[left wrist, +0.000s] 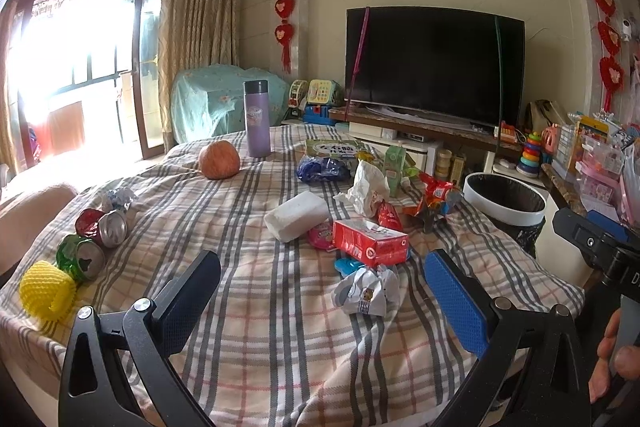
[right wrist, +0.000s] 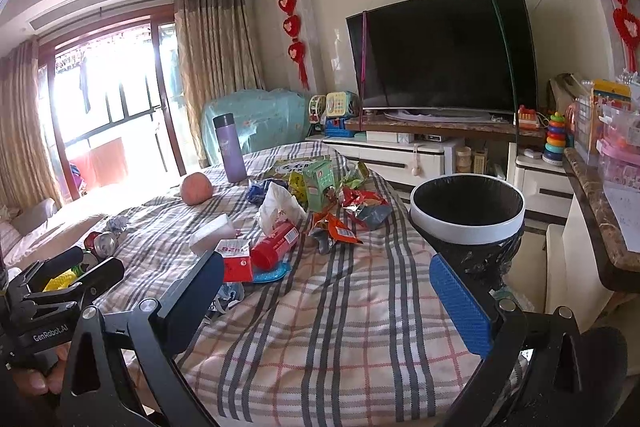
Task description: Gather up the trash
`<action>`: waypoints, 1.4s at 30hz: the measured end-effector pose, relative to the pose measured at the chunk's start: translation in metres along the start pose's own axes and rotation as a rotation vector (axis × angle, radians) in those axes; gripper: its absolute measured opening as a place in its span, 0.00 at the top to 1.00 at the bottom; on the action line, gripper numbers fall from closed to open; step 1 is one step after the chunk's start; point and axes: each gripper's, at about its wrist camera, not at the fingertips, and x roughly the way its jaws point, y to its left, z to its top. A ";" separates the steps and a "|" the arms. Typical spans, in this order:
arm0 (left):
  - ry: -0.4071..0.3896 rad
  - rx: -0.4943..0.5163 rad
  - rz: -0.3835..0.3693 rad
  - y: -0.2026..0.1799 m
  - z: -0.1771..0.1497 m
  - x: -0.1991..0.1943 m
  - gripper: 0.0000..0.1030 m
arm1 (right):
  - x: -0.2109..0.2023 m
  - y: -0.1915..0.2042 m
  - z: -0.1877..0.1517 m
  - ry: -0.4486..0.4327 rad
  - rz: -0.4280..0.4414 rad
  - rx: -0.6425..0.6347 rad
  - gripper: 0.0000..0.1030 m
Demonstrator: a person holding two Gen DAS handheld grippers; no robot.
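far left on the plaid tabletop: yellow net, green can, red can, foil ball, all near the edge. further in, an orange and a purple flask, upright, probably not trash. centre: white block, red carton just beside it, a pink wrapper tucked under the carton's left end. crumpled paper lying nearest, apart from the carton, between the left gripper fingers in the line of sight but not touched. left gripper spread wide, holding nothing. right of centre: white tissue, blue bag, green carton, heap of snack wrappers. right gripper likewise spread wide and empty, hovering above bare cloth. far right: bin with black liner, standing just off the tabletop edge, mouth open, nothing visible inside.

judging by this: very start of collecting, nothing yet picked up. likely next: lower the left gripper onto the crumpled paper, close gently since it is light and will squash, then carry rightward over the carton and wrappers to the bin. care needed not to snag the loose cloth while closing.
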 end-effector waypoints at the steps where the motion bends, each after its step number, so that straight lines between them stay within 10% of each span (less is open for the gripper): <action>1: -0.001 0.000 0.001 0.000 0.000 0.000 0.01 | 0.000 0.000 0.000 0.000 0.000 0.000 0.00; 42: 0.105 -0.020 -0.034 0.003 -0.008 0.030 0.01 | 0.016 -0.005 -0.005 0.068 0.014 0.022 0.00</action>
